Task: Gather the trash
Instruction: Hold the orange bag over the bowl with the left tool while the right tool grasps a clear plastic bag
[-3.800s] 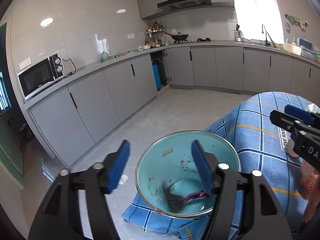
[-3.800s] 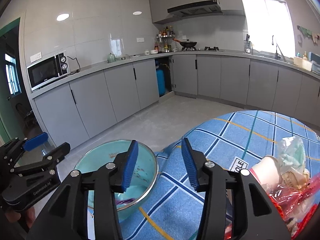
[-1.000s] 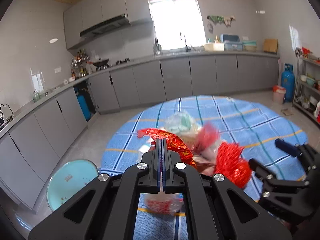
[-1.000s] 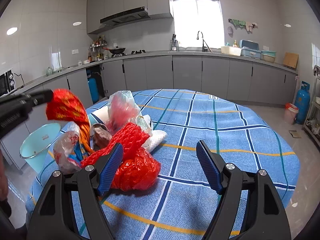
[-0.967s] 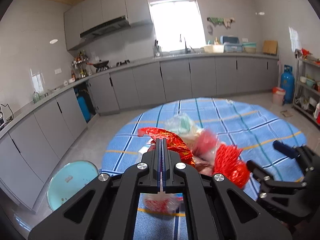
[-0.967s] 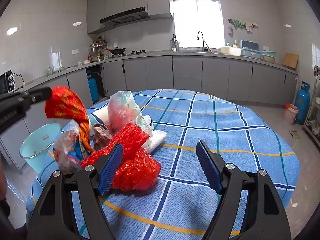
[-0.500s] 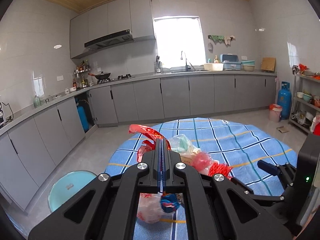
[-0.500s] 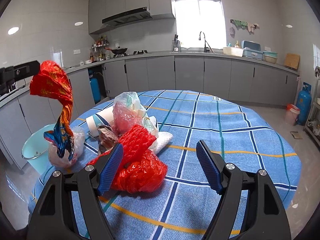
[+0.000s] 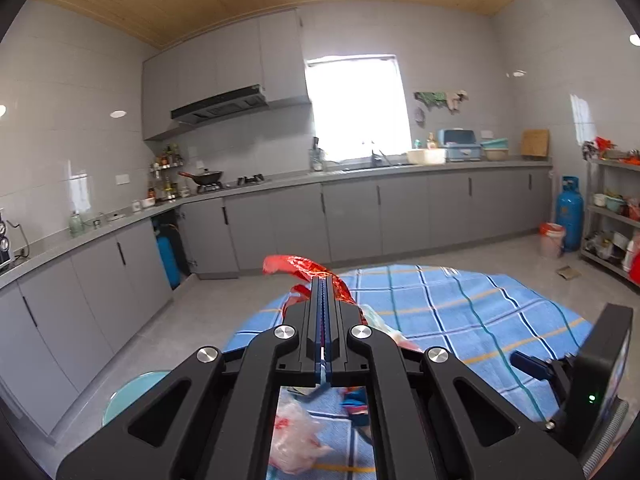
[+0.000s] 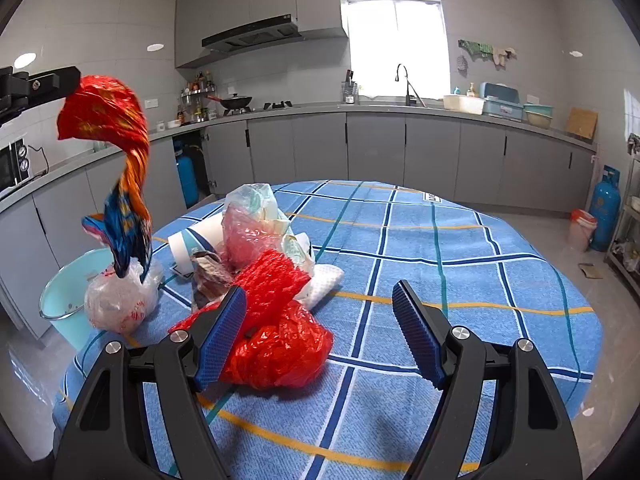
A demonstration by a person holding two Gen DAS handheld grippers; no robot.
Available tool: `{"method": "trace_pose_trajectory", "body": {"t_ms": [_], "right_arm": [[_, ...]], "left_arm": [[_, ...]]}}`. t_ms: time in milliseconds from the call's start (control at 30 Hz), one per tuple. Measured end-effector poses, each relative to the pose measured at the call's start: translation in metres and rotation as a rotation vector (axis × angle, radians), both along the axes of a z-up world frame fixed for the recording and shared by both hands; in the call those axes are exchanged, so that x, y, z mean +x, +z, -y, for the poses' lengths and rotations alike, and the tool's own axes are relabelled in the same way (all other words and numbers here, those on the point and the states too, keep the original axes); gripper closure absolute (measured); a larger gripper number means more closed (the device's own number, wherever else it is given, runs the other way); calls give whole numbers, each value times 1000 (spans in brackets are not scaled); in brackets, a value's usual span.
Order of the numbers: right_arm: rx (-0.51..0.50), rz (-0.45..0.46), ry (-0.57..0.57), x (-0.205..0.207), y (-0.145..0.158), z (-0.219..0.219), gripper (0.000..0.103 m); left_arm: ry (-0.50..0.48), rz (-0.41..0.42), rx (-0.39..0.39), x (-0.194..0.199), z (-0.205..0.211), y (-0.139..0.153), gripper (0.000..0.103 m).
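My left gripper [image 10: 60,80] is shut on a red foil wrapper [image 10: 104,112] and holds it high over the table's left edge. The wrapper's twisted orange and blue tail [image 10: 128,216] hangs down to a clear plastic bag [image 10: 116,300] lying on the cloth. From the left wrist view the red wrapper [image 9: 296,264] pokes out past the closed jaws of my left gripper [image 9: 324,280]. My right gripper [image 10: 319,290] stands open just short of the trash pile, with a red net bag [image 10: 276,280] and a red plastic bag [image 10: 280,348] by its left finger.
The pile also holds a pinkish clear bag [image 10: 248,228], a white paper cup [image 10: 192,244] and a brown scrap. A teal bin [image 10: 64,292] stands on the floor beside the round table with its blue checked cloth [image 10: 440,280]. Grey cabinets line the walls.
My left gripper has risen with the red wrapper, pulling it up off the pile until it hangs stretched out. The right gripper has stayed still and open.
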State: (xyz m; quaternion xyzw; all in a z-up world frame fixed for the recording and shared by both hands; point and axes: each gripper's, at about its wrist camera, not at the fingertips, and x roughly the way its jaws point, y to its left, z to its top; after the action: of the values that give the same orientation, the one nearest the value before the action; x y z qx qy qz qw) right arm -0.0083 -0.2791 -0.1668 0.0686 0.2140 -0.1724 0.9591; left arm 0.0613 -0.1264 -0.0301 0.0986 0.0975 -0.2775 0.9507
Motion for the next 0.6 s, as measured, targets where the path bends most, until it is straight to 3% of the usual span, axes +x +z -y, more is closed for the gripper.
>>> {"method": "trace_pose_trajectory", "body": {"t_ms": [300, 433, 600], "right_arm": [[6, 2, 8, -1, 0, 1, 28], [5, 9, 20, -1, 4, -3, 28], [19, 26, 55, 2, 10, -13, 28]], "left_arm": [[60, 14, -42, 7, -25, 15, 103], [108, 46, -20, 4, -31, 18, 103], [179, 19, 12, 12, -49, 7, 103]]}}
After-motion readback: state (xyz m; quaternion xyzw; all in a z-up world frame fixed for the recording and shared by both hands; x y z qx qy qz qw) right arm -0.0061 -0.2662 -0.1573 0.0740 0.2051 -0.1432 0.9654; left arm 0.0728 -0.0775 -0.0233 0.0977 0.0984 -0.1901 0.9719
